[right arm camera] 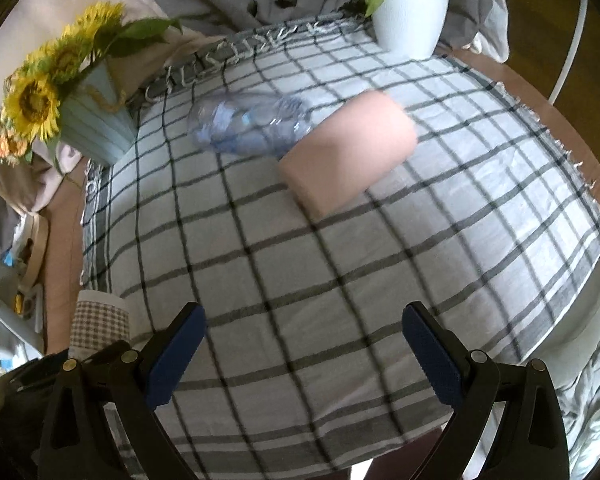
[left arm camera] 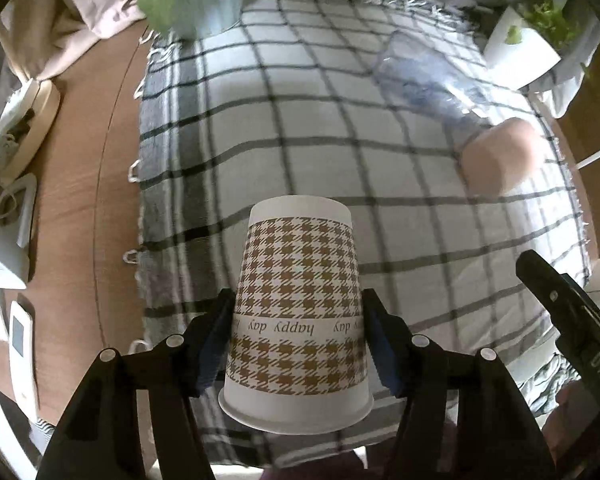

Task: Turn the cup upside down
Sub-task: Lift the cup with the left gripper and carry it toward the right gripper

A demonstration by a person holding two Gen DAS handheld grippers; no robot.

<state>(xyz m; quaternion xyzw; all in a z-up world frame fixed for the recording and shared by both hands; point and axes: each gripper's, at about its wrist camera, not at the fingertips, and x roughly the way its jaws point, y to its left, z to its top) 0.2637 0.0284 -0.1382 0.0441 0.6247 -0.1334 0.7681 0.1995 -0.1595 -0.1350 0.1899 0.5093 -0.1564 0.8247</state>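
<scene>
A white paper cup (left arm camera: 298,312) with a brown houndstooth pattern and "happy day" lettering is clamped between the blue pads of my left gripper (left arm camera: 298,344). Its closed base points away from the camera, its rim toward it, the lettering upside down. It hangs over the checked cloth (left arm camera: 300,128). The cup also shows at the lower left of the right wrist view (right arm camera: 100,320). My right gripper (right arm camera: 304,356) is open and empty above the cloth (right arm camera: 340,260); part of it shows at the right edge of the left wrist view (left arm camera: 568,312).
A clear plastic bottle (right arm camera: 248,126) and a pink cylinder (right arm camera: 348,152) lie on the cloth. A sunflower vase (right arm camera: 96,128) stands at the back left, a white plant pot (right arm camera: 410,16) at the back right. A remote (left arm camera: 20,344) and clutter lie on the brown table (left arm camera: 80,200) to the left.
</scene>
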